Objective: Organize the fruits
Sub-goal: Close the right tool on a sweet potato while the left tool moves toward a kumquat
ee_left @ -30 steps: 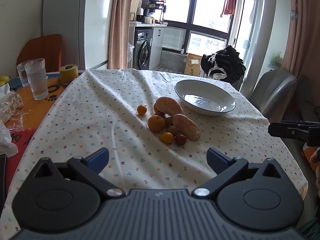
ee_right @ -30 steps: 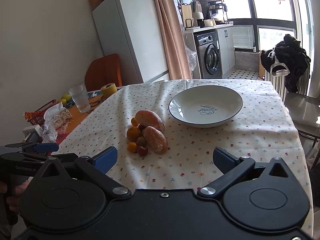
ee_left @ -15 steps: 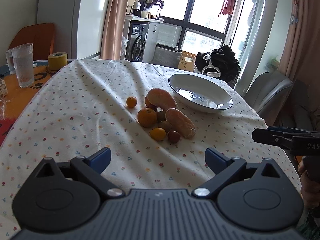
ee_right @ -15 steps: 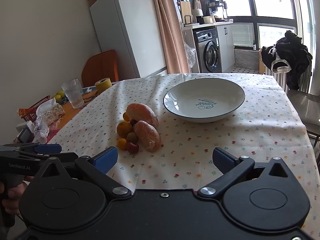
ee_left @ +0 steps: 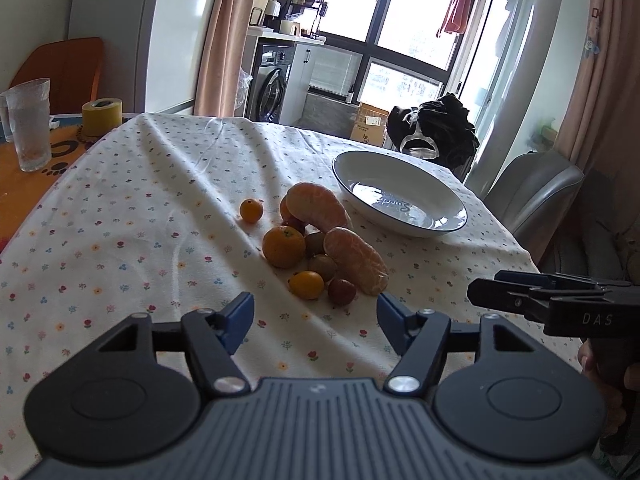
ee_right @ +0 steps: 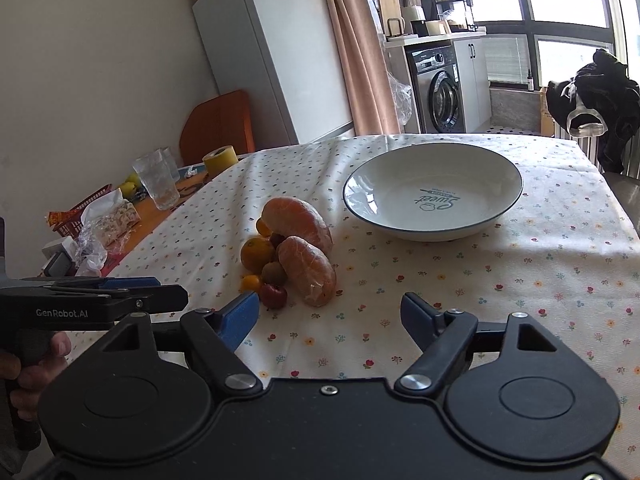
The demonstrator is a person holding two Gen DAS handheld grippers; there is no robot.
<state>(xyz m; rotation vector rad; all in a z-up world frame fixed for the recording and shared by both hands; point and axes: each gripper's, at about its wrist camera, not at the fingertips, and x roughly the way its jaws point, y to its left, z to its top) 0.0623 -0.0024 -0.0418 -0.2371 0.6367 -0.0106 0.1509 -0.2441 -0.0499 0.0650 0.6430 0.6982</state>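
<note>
A heap of fruit lies mid-table on the flowered cloth: two peeled citrus pieces [ee_left: 354, 259] [ee_right: 307, 270], a round orange [ee_left: 283, 246] [ee_right: 256, 255], small kumquats [ee_left: 306, 285], a lone kumquat [ee_left: 251, 210], brownish kiwi-like fruits [ee_left: 323, 267] and a red fruit [ee_left: 342, 291] [ee_right: 273, 295]. Beyond the heap stands an empty white plate [ee_left: 436, 196] [ee_right: 492, 176] with a dark rim. My left gripper [ee_left: 315, 322] is open just short of the heap, holding nothing. My right gripper [ee_right: 329, 316] is open too, a little right of the heap.
Drinking glasses [ee_left: 29, 124] [ee_right: 157, 179] and a yellow tape roll [ee_left: 102, 116] [ee_right: 218, 159] stand at the left on an orange mat. Plastic-wrapped snacks [ee_right: 108, 220] lie by the left edge. A grey chair [ee_left: 536, 196] with dark clothing [ee_left: 436, 128] stands beyond the plate.
Both grippers have come forward and lower toward the fruit heap. Their fingers have narrowed somewhat while staying open. The fruit and plate have not moved.
</note>
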